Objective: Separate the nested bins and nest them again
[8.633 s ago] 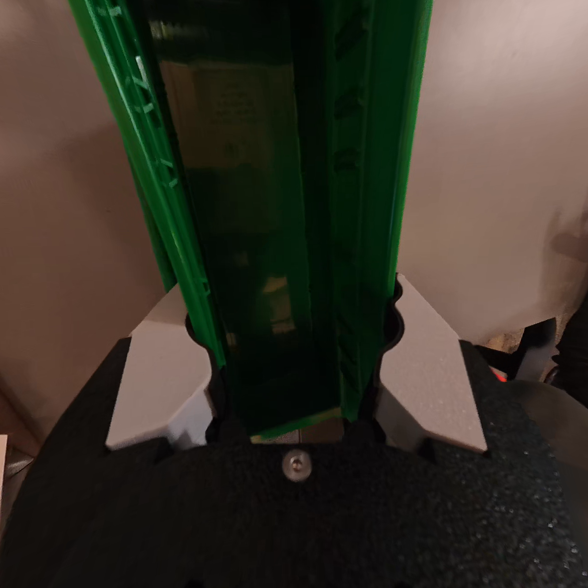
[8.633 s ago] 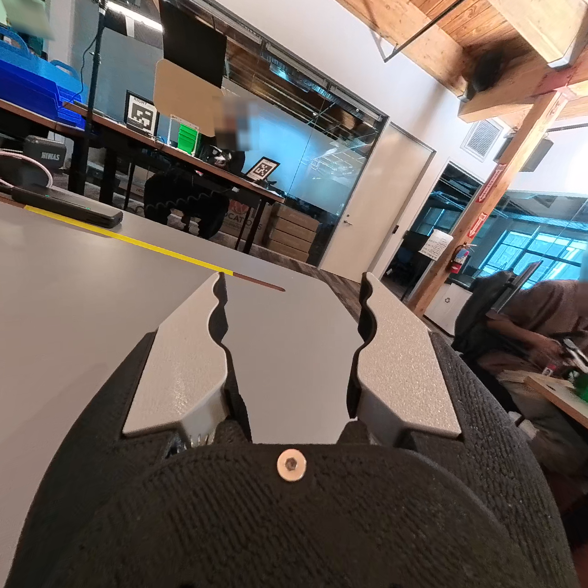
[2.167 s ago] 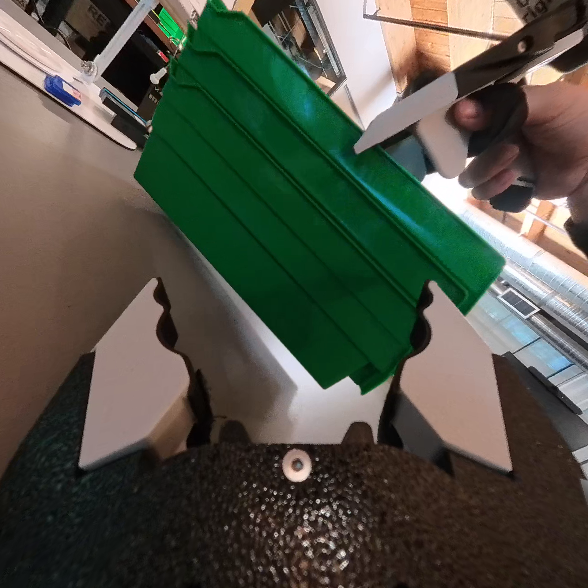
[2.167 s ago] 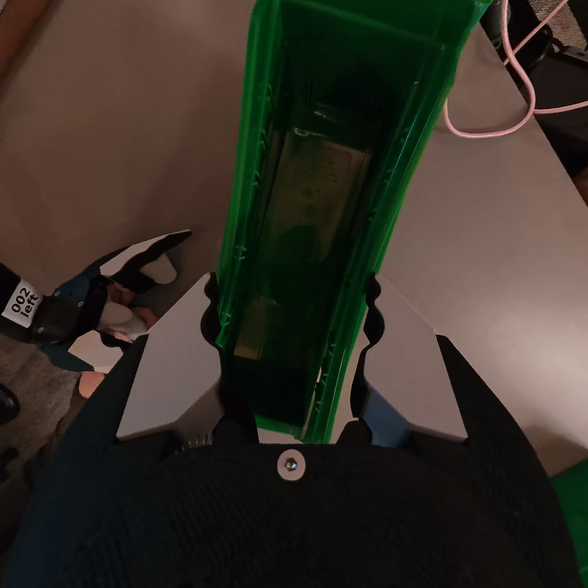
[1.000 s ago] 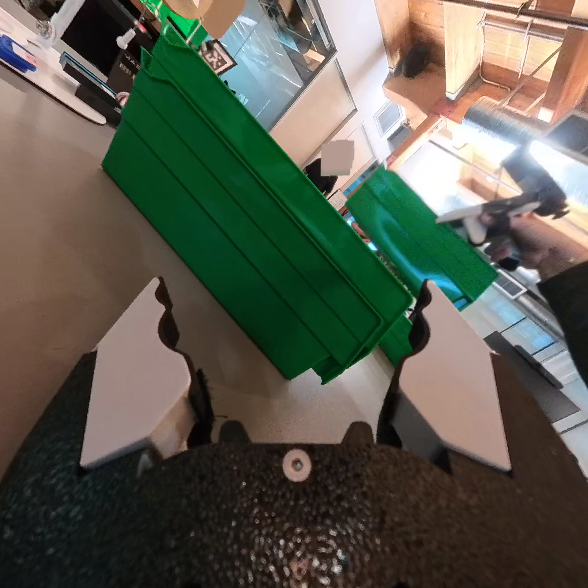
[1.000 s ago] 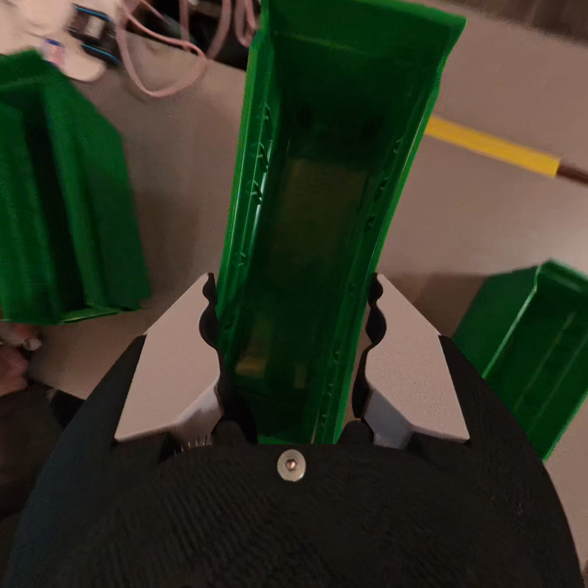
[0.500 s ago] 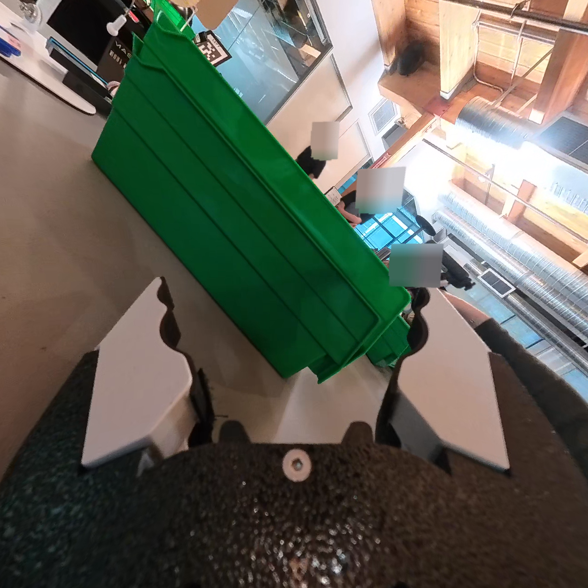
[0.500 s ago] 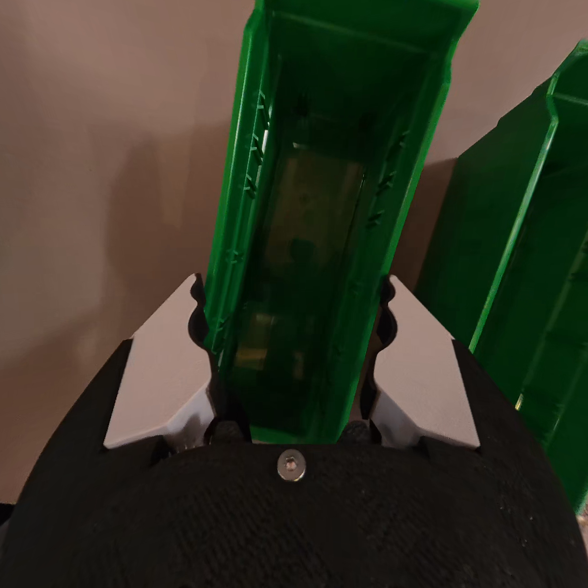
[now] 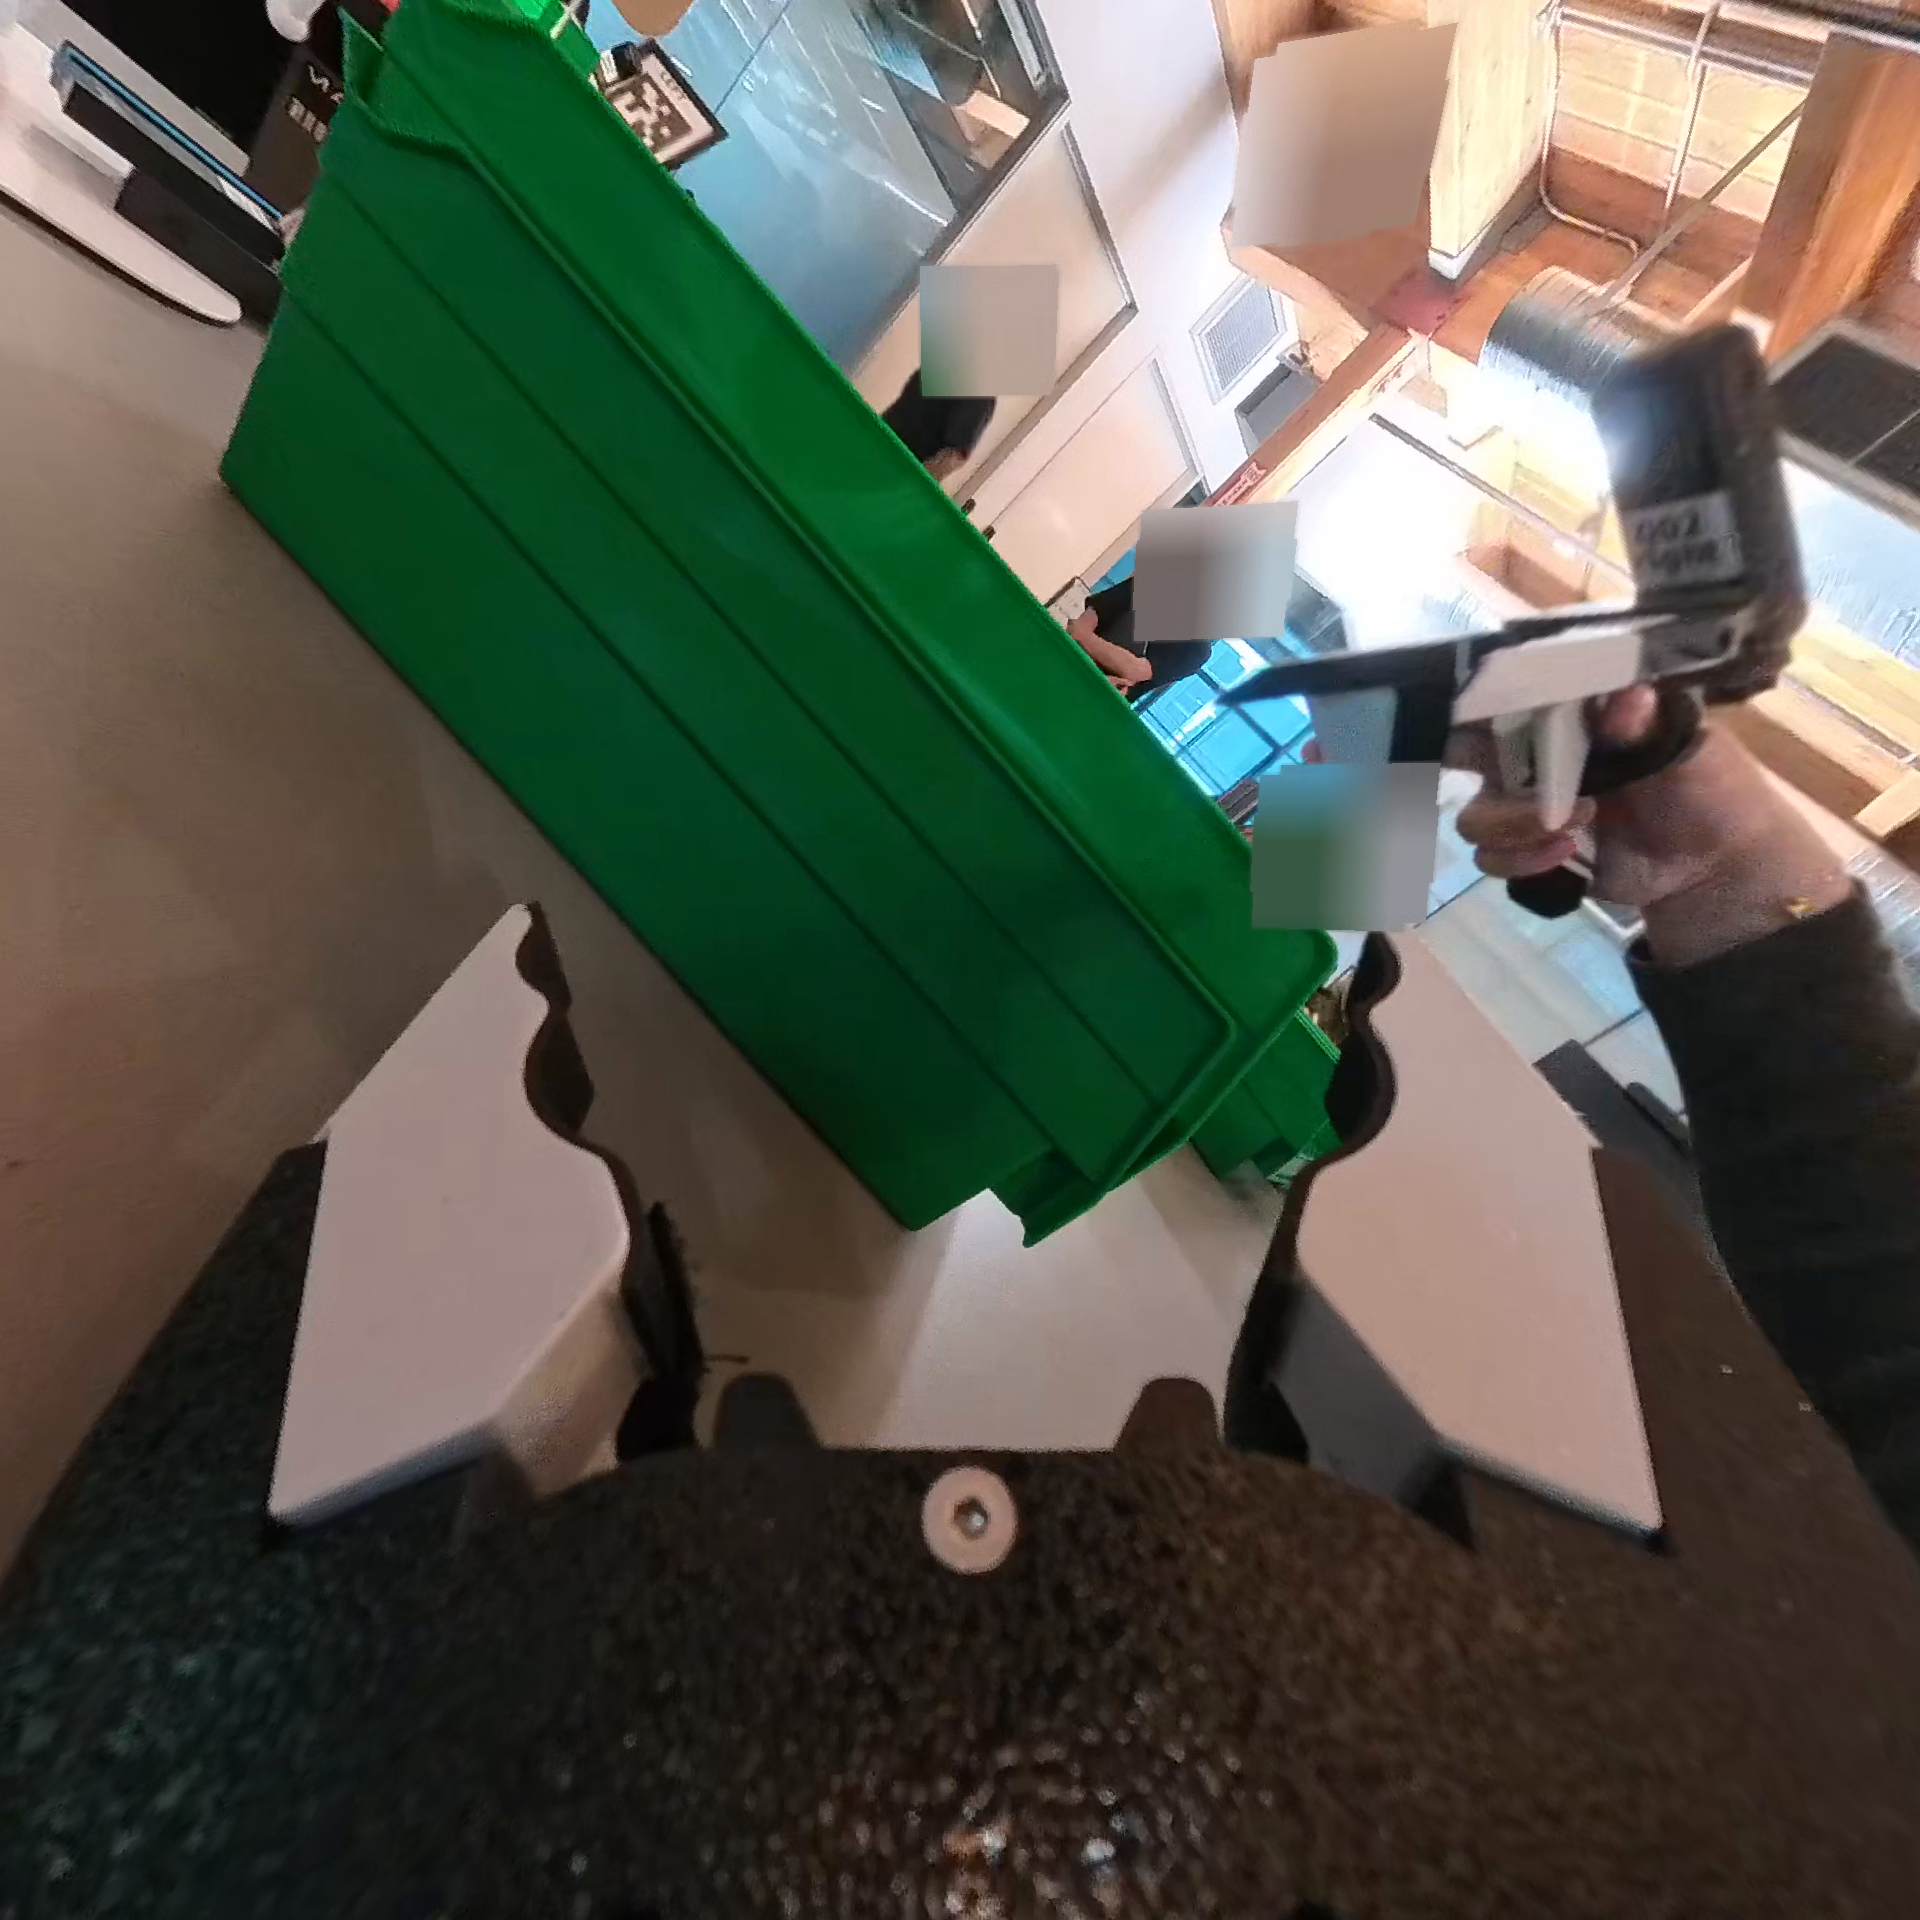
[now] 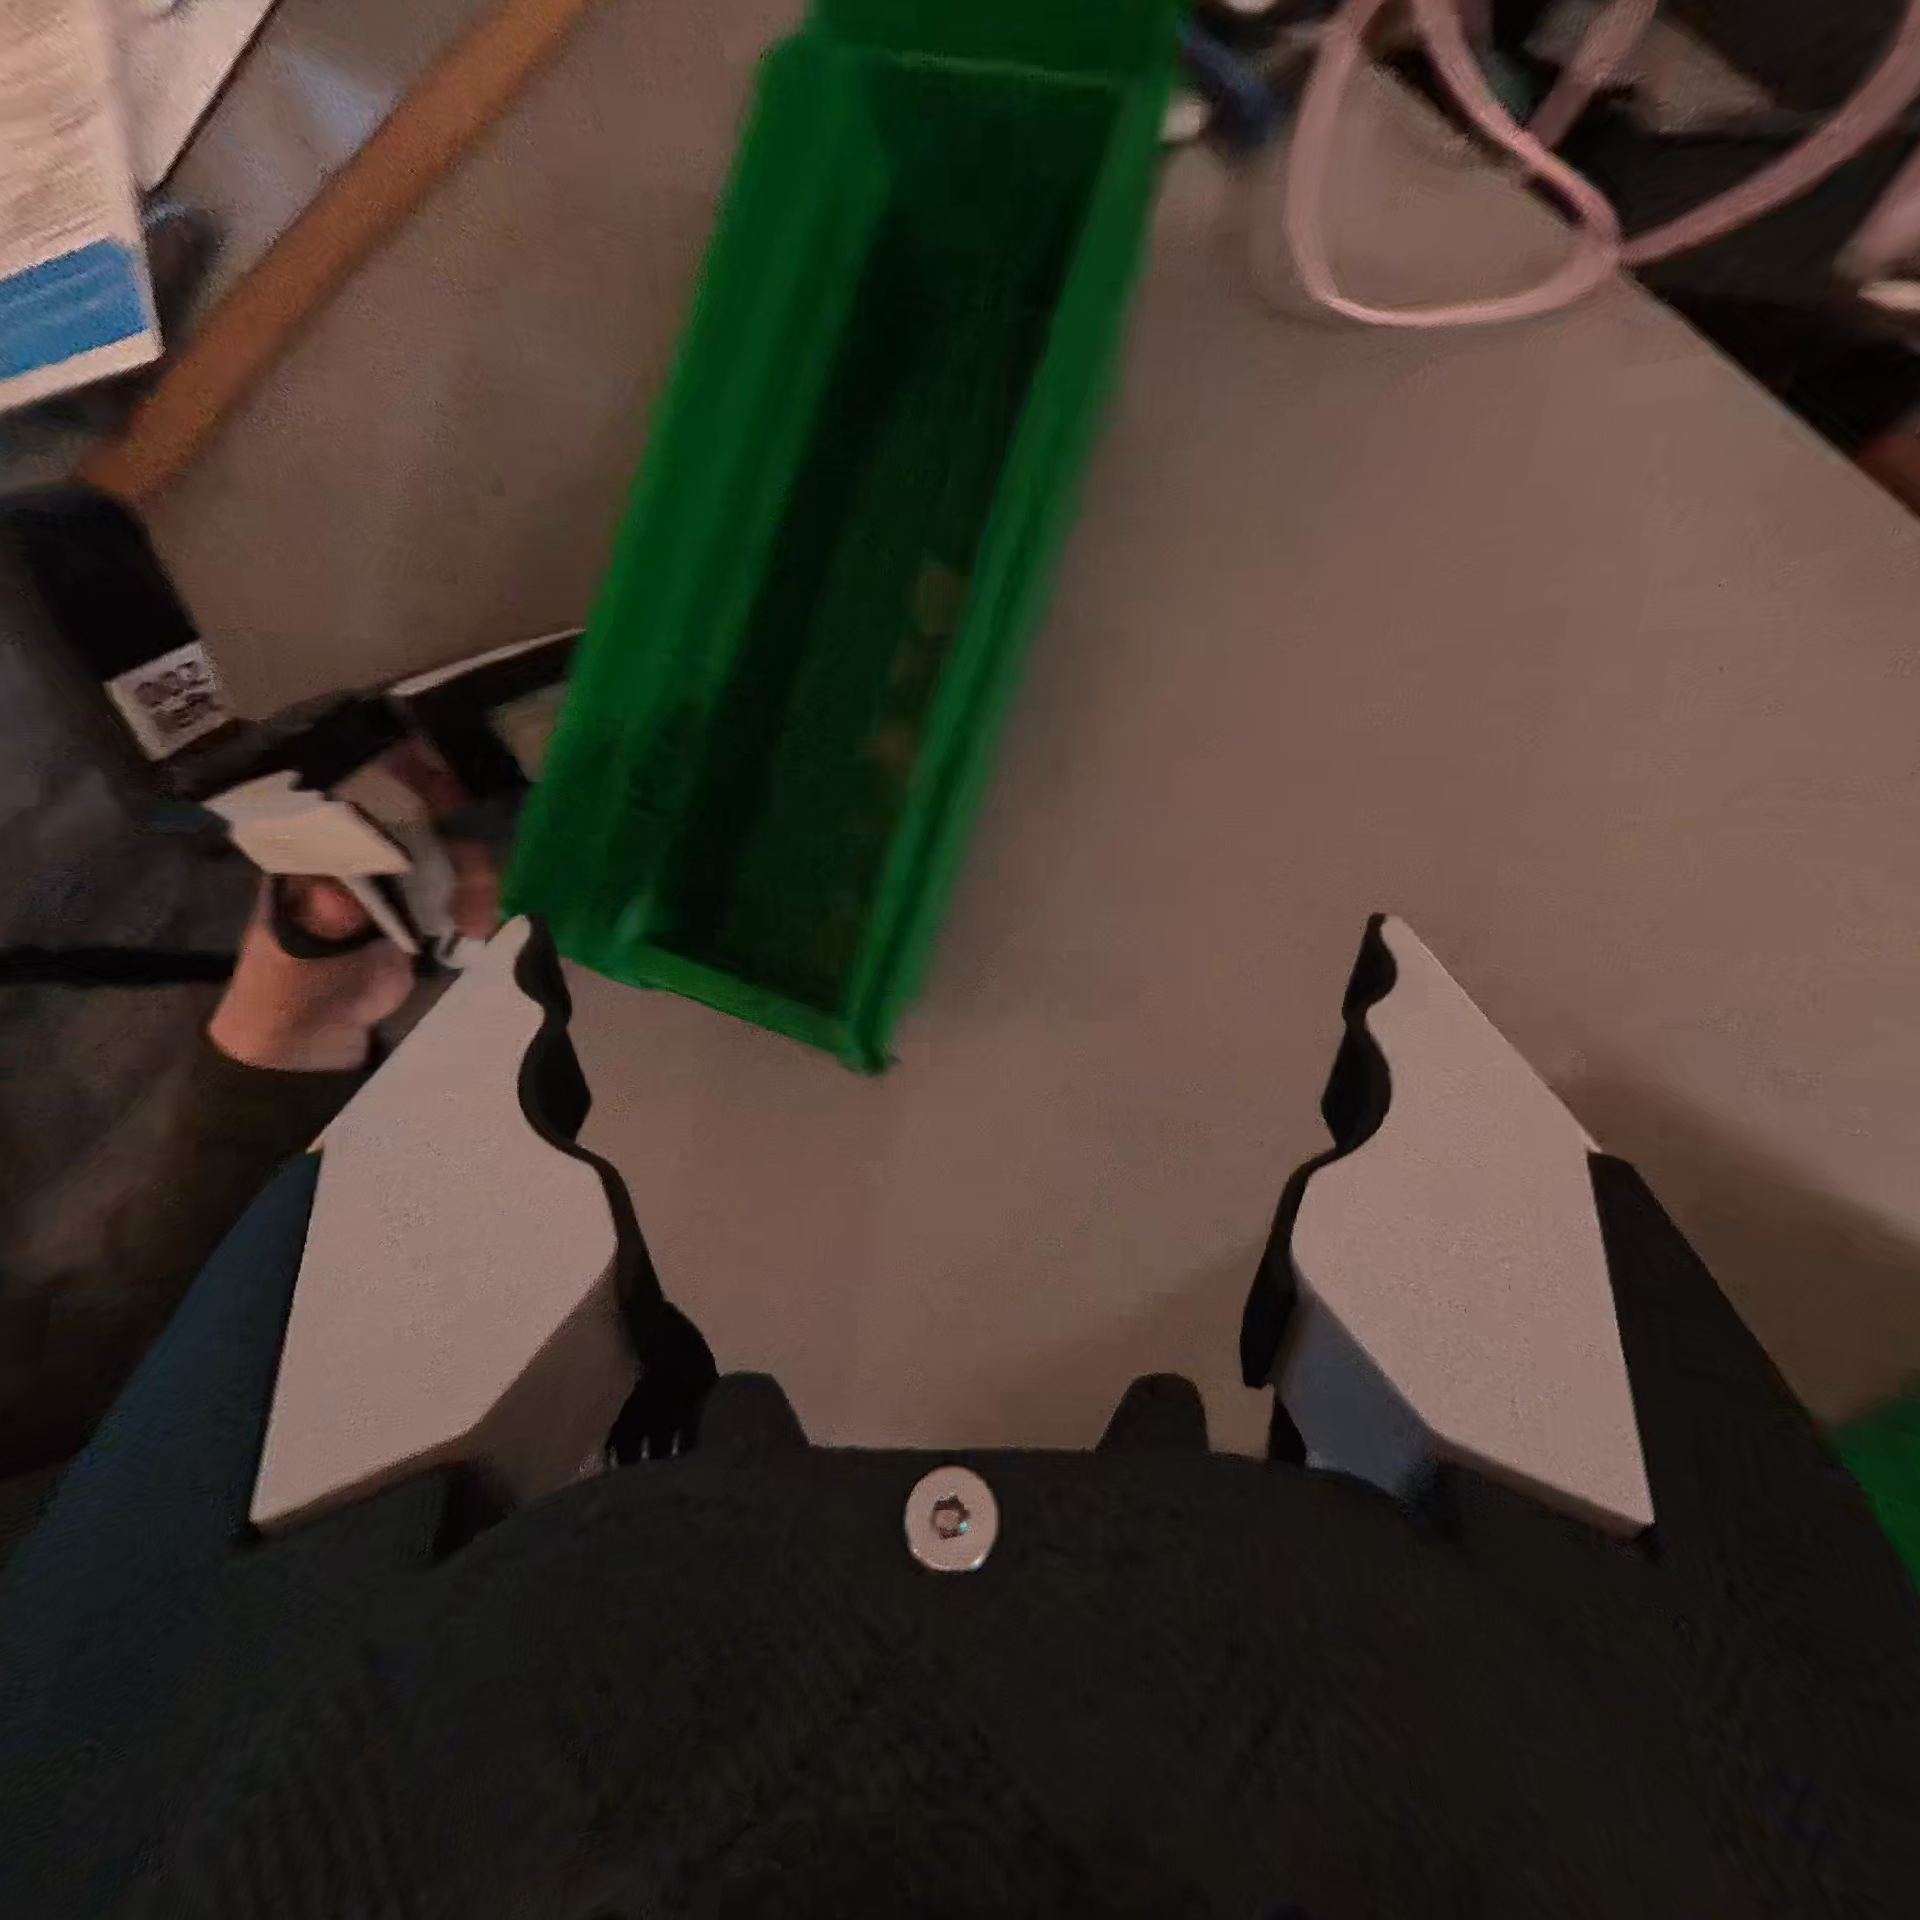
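A long green bin (image 9: 727, 675) stands on the grey table (image 9: 156, 831), its long side towards my left gripper (image 9: 945, 930), which is open and empty just short of it. A second green bin (image 9: 1257, 1132) peeks out behind its near end. In the right wrist view a green bin (image 10: 862, 540) lies open side up, blurred, ahead of my right gripper (image 10: 951, 925), which is open, empty and above the table (image 10: 1351, 727). The left gripper (image 10: 312, 810) shows beside that bin's near left corner. The right gripper (image 9: 1507, 675) shows raised, in a hand.
A green corner (image 10: 1875, 1455) of another bin shows at the lower right edge. Pink cables (image 10: 1455, 260) lie past the table's far right edge. Paper with a blue band (image 10: 62, 208) lies at the upper left. A black device (image 9: 177, 187) sits far left. People sit in the background.
My right gripper has opened, let go of the green bin it held, and drawn back from it. My left gripper stays open and has barely moved.
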`<state>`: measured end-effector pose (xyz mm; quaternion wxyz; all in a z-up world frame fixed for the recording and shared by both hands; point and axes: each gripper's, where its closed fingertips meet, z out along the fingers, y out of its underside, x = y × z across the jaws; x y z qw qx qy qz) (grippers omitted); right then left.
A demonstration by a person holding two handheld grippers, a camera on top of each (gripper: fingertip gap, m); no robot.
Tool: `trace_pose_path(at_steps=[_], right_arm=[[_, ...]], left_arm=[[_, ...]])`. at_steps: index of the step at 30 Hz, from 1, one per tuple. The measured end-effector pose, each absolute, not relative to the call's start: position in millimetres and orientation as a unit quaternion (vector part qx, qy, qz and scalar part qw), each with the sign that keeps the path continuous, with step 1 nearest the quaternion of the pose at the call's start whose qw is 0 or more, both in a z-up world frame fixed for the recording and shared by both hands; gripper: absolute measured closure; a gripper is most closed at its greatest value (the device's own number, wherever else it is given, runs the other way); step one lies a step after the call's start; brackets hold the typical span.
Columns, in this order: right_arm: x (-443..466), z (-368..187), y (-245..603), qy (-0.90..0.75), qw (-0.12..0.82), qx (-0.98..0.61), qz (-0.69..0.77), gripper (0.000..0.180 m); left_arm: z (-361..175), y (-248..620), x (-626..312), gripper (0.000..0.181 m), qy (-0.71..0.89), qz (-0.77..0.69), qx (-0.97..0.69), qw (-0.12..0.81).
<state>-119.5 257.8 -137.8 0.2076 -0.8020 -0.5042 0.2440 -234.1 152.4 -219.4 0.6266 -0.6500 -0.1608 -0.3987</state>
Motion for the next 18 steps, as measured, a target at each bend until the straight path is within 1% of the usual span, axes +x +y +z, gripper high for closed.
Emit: trace_pose_path(at_steps=[3,6,12,13,14,15,18], right_arm=[[-171.6,-155.4,233.5,-0.566,0.187,-0.781,0.186,0.032],[-204.2,-171.7,228.6,-0.574,0.167,-0.79,0.137,0.031],[-225.5,-196.2,250.7,-0.554,0.151,-0.818,0.04,0.034],[-227.5,-199.6,250.4,-0.556,0.144,-0.818,0.035,0.04],[-232.3,-200.6,248.5,-0.56,0.142,-0.815,0.042,0.052],[-237.2,-199.5,248.1,-0.56,0.145,-0.814,0.05,0.06],[-238.9,-199.6,249.7,-0.557,0.14,-0.817,0.049,0.059]], left_arm=[[-216.8,151.0,-235.7,0.035,-0.164,-0.409,-0.64,0.63],[-212.3,150.0,-230.2,0.032,-0.144,-0.425,-0.633,0.631],[-216.3,152.8,-221.5,0.031,-0.129,-0.432,-0.649,0.613],[-216.4,153.0,-221.6,0.031,-0.13,-0.435,-0.648,0.612],[-216.0,152.9,-221.4,0.031,-0.13,-0.438,-0.647,0.611],[-214.9,152.5,-220.6,0.029,-0.127,-0.441,-0.644,0.611],[-212.9,151.8,-215.8,0.026,-0.111,-0.453,-0.643,0.608]])
